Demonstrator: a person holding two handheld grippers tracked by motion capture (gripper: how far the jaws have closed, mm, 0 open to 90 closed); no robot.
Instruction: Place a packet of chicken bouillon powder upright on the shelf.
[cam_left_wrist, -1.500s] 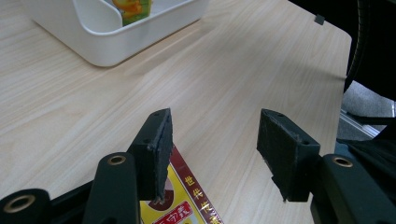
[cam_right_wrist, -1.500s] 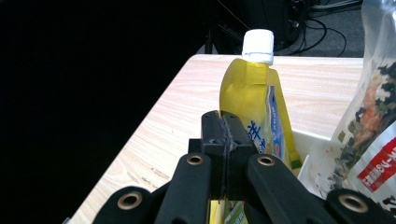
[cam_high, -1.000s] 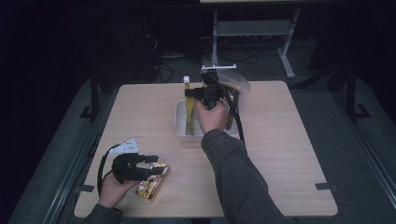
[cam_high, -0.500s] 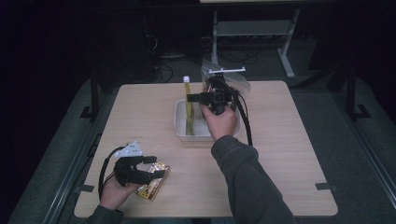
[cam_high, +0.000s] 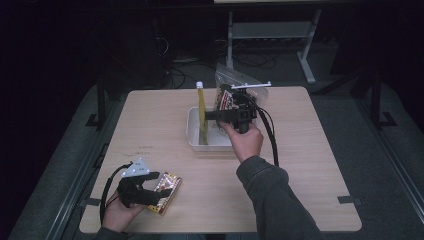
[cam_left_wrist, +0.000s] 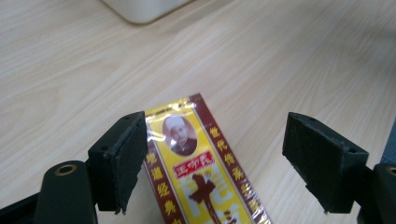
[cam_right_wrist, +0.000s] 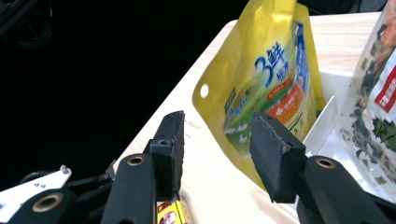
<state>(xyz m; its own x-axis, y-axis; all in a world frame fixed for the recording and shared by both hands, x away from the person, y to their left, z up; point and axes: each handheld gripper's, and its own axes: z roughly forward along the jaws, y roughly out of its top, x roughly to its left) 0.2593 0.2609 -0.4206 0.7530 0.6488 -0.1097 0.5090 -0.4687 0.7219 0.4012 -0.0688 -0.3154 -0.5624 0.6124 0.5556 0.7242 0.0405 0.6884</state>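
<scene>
A yellow and red packet (cam_left_wrist: 201, 172) lies flat on the wooden table (cam_high: 310, 165) near its front left corner. My left gripper (cam_left_wrist: 217, 121) straddles it. Its jaws have just been opening and now stand wide, with the pads off the packet (cam_high: 166, 192). In the high view my left gripper (cam_high: 156, 189) points right. A yellow pouch (cam_right_wrist: 266, 79) stands upright in the white tray (cam_high: 192, 131). My right gripper (cam_right_wrist: 219, 116) has just been opening, and the pouch (cam_high: 201, 117) is just ahead of its jaws, not pressed. My right gripper (cam_high: 210, 116) points left at it.
A clear bag with a red label (cam_high: 231, 96) leans at the tray's far right; it is also at the right in the right gripper view (cam_right_wrist: 378, 93). The tray's corner (cam_left_wrist: 140, 7) lies beyond the packet. Dark floor and a metal stand (cam_high: 270, 30) surround the table.
The right hand has drawn back to the right and its jaws have opened off the yellow pouch, which now stands upright in the tray. The left jaws have spread off the packet.
</scene>
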